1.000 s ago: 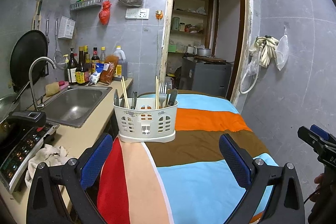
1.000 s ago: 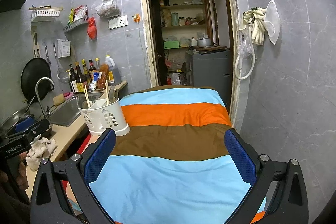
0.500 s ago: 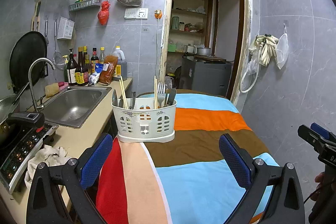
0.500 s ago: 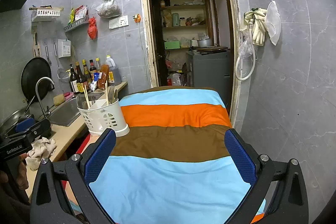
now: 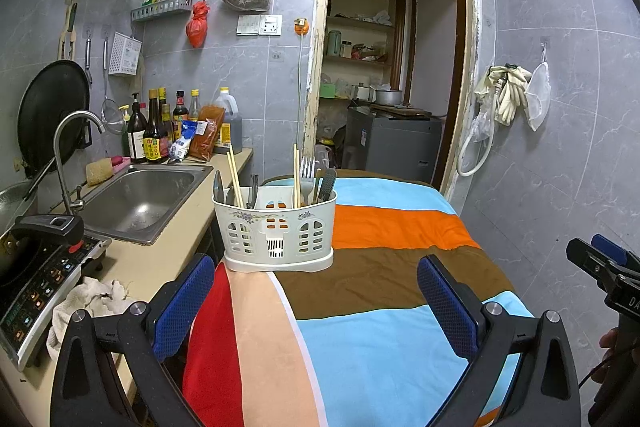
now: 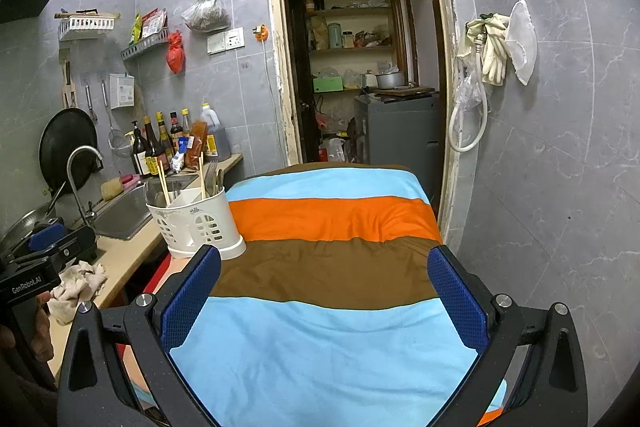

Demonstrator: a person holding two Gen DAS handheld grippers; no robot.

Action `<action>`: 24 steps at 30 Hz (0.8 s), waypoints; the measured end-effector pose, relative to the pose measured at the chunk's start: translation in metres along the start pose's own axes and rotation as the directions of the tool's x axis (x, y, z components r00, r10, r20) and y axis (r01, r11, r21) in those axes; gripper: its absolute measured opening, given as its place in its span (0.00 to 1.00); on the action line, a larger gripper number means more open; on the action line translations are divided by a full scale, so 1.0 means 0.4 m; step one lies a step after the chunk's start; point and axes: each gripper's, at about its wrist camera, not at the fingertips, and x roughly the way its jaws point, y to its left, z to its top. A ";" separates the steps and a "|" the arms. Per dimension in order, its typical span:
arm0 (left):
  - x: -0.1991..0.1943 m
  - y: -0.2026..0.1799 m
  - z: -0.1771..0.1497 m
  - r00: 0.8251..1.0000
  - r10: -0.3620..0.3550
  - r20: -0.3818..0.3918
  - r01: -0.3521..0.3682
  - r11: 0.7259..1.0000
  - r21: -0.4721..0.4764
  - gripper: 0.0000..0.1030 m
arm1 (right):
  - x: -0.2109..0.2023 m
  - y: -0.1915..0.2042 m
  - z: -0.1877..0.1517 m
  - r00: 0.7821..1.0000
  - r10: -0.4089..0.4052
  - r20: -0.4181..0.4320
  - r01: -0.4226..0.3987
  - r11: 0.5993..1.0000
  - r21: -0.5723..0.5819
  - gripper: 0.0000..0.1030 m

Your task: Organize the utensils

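Note:
A white plastic utensil caddy (image 5: 276, 233) stands on the striped cloth at the table's left edge, also seen in the right wrist view as the caddy (image 6: 198, 223). Chopsticks (image 5: 235, 179), a fork (image 5: 307, 171) and other cutlery stand upright in it. My left gripper (image 5: 316, 301) is open and empty, a short way in front of the caddy. My right gripper (image 6: 322, 293) is open and empty over the middle of the cloth, to the right of the caddy. Each gripper shows at the edge of the other's view.
The striped cloth (image 6: 332, 267) covers the table. Left of it runs a counter with a steel sink (image 5: 140, 199), a tap (image 5: 66, 155), sauce bottles (image 5: 154, 135), a rag (image 5: 88, 301) and an induction cooker (image 5: 36, 291). A doorway (image 5: 384, 67) lies beyond the table.
The left wrist view has shifted slightly, so the caddy sits a little higher and further left in the frame. The right gripper has barely moved. Both stay open.

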 end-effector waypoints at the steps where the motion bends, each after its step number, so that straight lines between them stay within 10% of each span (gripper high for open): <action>1: 0.000 -0.001 0.000 1.000 0.000 0.000 0.000 1.000 0.000 0.99 | 0.000 0.002 0.000 1.000 -0.001 0.000 0.001 1.000 0.000 0.98; 24: 0.003 0.007 0.004 1.000 -0.001 -0.002 0.001 1.000 -0.001 0.99 | 0.000 0.004 0.000 1.000 0.000 -0.001 0.000 1.000 -0.001 0.98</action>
